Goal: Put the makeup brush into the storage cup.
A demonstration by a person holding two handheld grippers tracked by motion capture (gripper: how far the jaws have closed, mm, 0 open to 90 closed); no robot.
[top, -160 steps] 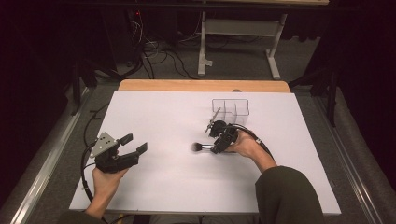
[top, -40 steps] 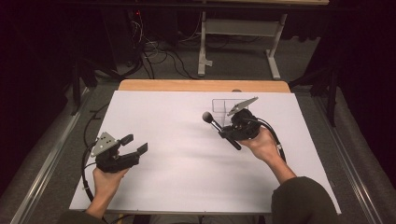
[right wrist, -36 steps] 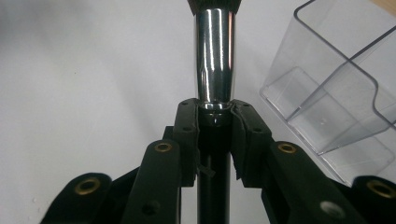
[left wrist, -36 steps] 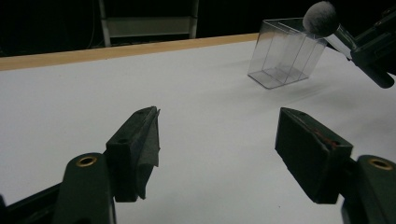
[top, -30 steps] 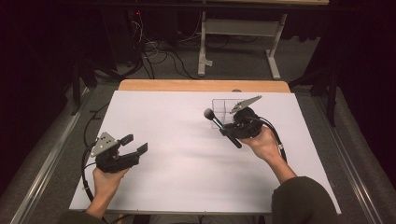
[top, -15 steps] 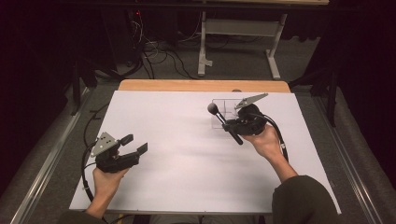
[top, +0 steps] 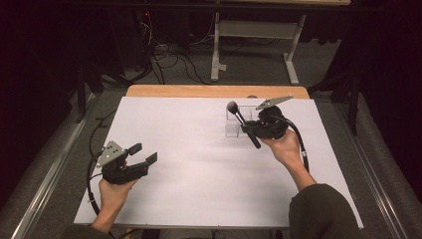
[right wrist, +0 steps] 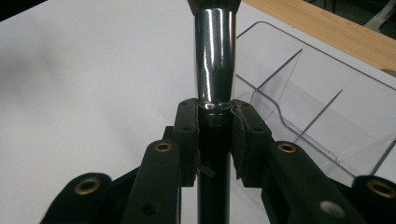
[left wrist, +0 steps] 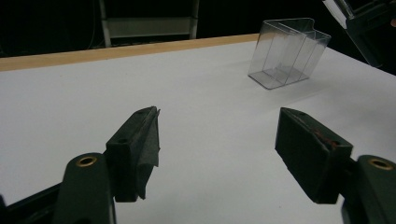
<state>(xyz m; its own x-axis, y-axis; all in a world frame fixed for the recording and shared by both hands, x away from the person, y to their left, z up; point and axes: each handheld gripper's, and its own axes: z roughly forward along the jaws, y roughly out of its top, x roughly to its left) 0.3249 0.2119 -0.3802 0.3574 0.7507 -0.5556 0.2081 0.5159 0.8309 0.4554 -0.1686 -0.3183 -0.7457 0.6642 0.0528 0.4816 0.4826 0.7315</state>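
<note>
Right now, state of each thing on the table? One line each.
Left hand-held gripper: open, holding nothing, low over the white table.
Right hand-held gripper: shut on the makeup brush.
Makeup brush: lifted off the table, head up, beside the clear organizer.
Clear organizer: upright on the table; its visible compartments are empty.

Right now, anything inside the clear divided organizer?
The clear organizer looks empty in the left gripper view: bare dividers, nothing in the compartments. In the high view the right gripper and the makeup brush it holds cover part of it, so that part cannot be checked there.
</note>
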